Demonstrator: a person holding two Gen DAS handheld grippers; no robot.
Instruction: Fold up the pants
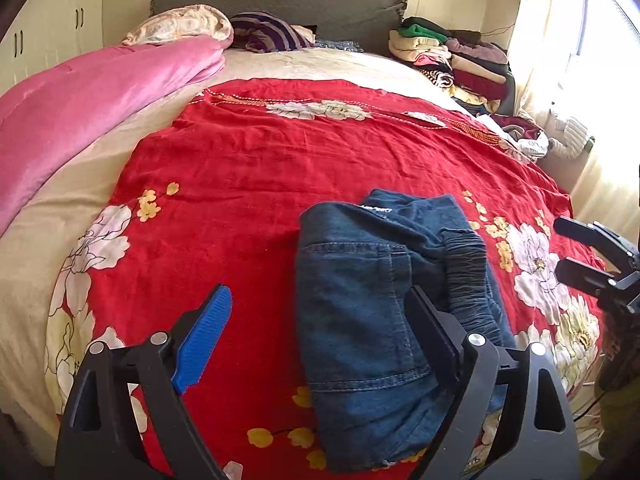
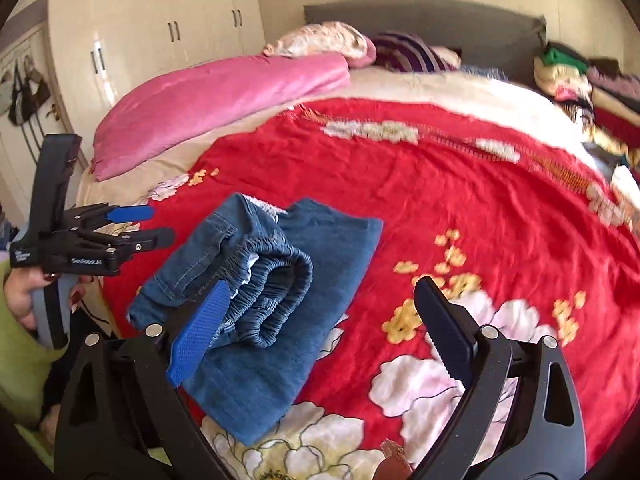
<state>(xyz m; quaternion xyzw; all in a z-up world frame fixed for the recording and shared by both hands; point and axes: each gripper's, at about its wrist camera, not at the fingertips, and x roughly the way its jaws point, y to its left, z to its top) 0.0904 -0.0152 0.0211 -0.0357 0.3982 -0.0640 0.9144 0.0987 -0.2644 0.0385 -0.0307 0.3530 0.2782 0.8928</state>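
Blue denim pants lie folded into a compact bundle on the red floral bedspread, elastic waistband on top. My left gripper is open and empty, hovering just above the bundle's near left side. In the right wrist view the pants lie at lower left, waistband rolled on top. My right gripper is open and empty, above the bundle's right edge. The left gripper shows at far left, held in a hand; the right gripper shows at the right edge of the left wrist view.
A pink quilt lies along the bed's left side. Pillows sit by the grey headboard. A stack of folded clothes stands at the far right corner. White wardrobes stand left; a bright curtained window is right.
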